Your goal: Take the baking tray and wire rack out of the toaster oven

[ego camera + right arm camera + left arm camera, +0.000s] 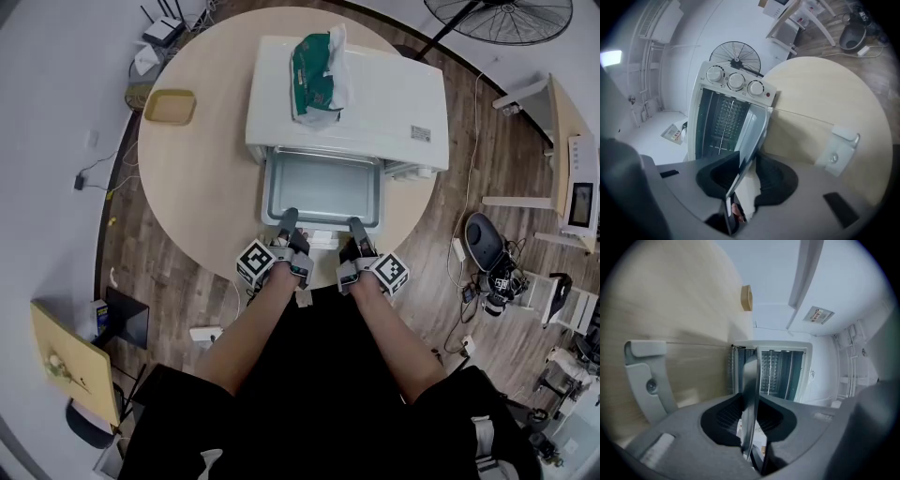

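Note:
A grey baking tray (323, 187) sticks out level from the front of the white toaster oven (375, 103) on the round table. My left gripper (287, 223) is shut on the tray's near rim at its left; my right gripper (357, 229) is shut on the same rim at its right. In the left gripper view the rim (750, 373) runs edge-on between that gripper's pads (751, 404). In the right gripper view the tray (754, 129) is pinched between the right gripper's pads (740, 176) in the same way. Thin wire bars (723, 123) show inside the oven cavity behind the tray.
A green-and-white bag (317, 75) lies on top of the oven. A yellow dish (170, 106) sits at the table's far left. Three knobs (736, 80) line one side of the oven front. The table's (197, 206) near edge lies just under my hands; a fan (506, 19) stands beyond.

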Motion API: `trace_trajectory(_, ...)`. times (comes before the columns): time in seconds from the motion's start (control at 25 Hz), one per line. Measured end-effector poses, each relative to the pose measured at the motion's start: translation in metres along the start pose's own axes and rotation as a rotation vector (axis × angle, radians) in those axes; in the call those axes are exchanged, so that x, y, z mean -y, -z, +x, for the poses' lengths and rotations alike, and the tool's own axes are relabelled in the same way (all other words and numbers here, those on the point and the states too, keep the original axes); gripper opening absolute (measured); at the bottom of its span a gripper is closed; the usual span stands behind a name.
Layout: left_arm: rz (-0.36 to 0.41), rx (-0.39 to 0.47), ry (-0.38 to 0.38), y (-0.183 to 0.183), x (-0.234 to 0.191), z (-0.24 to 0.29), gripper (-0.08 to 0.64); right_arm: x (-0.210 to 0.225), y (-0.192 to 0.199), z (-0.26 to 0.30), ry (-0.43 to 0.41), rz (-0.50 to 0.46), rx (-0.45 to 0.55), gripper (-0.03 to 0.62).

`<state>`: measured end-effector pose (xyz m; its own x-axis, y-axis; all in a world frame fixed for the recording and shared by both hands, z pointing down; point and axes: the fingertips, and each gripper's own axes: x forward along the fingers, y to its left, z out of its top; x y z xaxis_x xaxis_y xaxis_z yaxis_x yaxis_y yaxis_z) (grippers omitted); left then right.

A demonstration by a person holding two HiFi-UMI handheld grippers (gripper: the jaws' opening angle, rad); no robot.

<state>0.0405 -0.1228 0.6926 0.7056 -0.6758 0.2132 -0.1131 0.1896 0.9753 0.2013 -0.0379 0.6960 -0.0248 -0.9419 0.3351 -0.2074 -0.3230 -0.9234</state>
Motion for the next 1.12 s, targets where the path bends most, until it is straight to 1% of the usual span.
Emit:
trace_trajectory(0.2, 0.009, -0.012, 0.007, 0.006, 0.001, -0.018, 0.075, 0.007, 0.009, -0.019, 0.018, -0.007, -0.009, 0.107)
trace_trajectory(0.32, 0.009, -0.014, 0.015, 0.008, 0.001, -0.026, 0.075, 0.001, 0.013, -0.024, -0.006, 0.003, -0.017, 0.107)
trace_trajectory(0.6, 0.008, 0.018, 0.016, 0.016, 0.001, -0.042, 0.075, 0.000, 0.017, -0.035, -0.045, -0.038, -0.085, 0.107)
trace_trajectory(0.76, -0.009, 0.079, 0.019, 0.017, 0.002, -0.053, 0.075, -0.007, 0.018, -0.032, -0.073, -0.055, -0.149, 0.107)
trace_trajectory(0.84, -0.011, 0.114, 0.019, 0.017, 0.002, -0.058, 0.075, -0.007, 0.018, -0.029, -0.076, -0.082, -0.184, 0.108)
trace_trajectory(0.92, -0.012, 0.154, 0.021, 0.017, 0.002, -0.063, 0.075, -0.008, 0.018, -0.027, -0.079, -0.103, -0.224, 0.109)
trace_trajectory(1.04, -0.018, 0.211, 0.027, 0.019, 0.003, -0.072, 0.075, -0.013, 0.020, -0.025, -0.094, -0.104, -0.289, 0.109)
trace_trajectory(1.12, -0.021, 0.256, 0.033, 0.020, 0.003, -0.079, 0.075, -0.015, 0.020, -0.023, -0.115, -0.136, -0.340, 0.107)
